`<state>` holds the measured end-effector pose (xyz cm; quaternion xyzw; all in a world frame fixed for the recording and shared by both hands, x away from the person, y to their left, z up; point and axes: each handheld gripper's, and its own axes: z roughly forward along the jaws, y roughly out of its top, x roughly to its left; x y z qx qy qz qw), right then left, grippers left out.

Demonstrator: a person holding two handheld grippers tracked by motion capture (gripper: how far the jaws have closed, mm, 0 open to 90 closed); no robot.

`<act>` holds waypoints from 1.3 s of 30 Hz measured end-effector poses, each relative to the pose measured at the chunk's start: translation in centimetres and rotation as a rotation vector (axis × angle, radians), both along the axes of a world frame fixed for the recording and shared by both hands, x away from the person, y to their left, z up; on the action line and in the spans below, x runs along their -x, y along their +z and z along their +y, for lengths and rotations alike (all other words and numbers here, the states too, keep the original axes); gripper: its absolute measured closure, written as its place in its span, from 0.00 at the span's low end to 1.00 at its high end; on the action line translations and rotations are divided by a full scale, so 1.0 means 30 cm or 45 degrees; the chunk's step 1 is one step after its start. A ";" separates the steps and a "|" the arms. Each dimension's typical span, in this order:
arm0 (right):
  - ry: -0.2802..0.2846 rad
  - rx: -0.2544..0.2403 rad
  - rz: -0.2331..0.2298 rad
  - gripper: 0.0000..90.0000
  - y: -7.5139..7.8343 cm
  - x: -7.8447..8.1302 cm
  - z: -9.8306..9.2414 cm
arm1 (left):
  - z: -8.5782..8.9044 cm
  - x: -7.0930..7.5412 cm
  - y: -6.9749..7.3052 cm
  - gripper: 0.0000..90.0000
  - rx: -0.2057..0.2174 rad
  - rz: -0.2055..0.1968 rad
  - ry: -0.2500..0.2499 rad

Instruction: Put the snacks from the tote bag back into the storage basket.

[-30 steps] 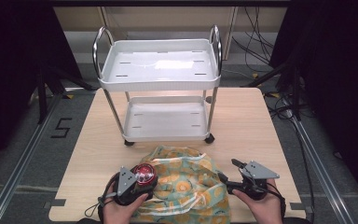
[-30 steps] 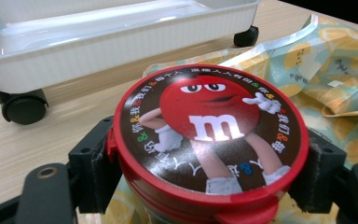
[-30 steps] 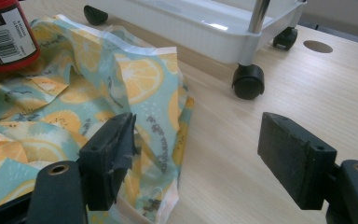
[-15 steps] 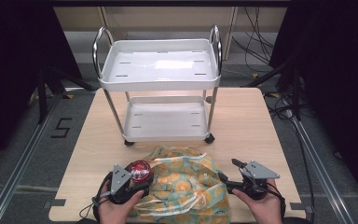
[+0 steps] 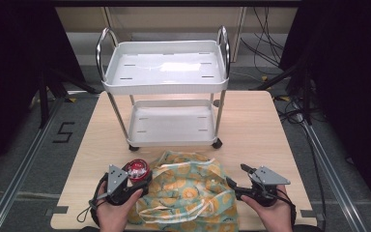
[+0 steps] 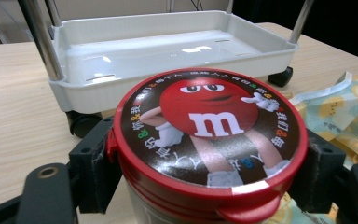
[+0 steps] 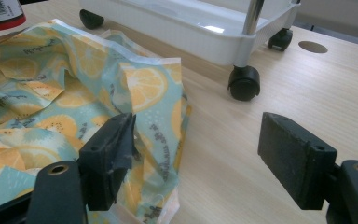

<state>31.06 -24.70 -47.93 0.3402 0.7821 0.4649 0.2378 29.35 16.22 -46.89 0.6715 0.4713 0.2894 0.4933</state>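
Note:
A jar with a red lid [image 6: 209,126] bearing a red candy cartoon sits between the jaws of my left gripper [image 6: 205,168], which is shut on it. From above, the jar [image 5: 137,170] and left gripper [image 5: 136,180] are at the table's front left, at the left edge of a teal bag printed with orange slices [image 5: 188,193]. My right gripper [image 5: 236,175] stands open at the bag's right edge. In the right gripper view its left pad touches the bag [image 7: 51,93], and the right gripper [image 7: 203,156] has only bare table and the bag's edge between its jaws.
A white two-tier cart [image 5: 164,87] on casters stands mid-table behind the bag; its lower tray [image 6: 98,93] is close ahead of the jar, and a caster [image 7: 243,83] is near the right gripper. Bare wood lies right of the bag.
My left gripper has carried the jar leftward, off the bag's top to its left edge. The right gripper has stayed where it was.

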 end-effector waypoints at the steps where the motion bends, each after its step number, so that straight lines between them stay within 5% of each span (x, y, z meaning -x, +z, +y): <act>1: 0.000 -0.001 -0.002 0.31 0.000 0.000 0.000 | 0.001 -0.001 0.000 0.25 -0.003 -0.001 0.001; 39: -0.024 -0.020 0.009 0.30 -0.001 0.001 0.005 | -0.005 -0.068 0.027 0.26 -0.002 -0.020 0.029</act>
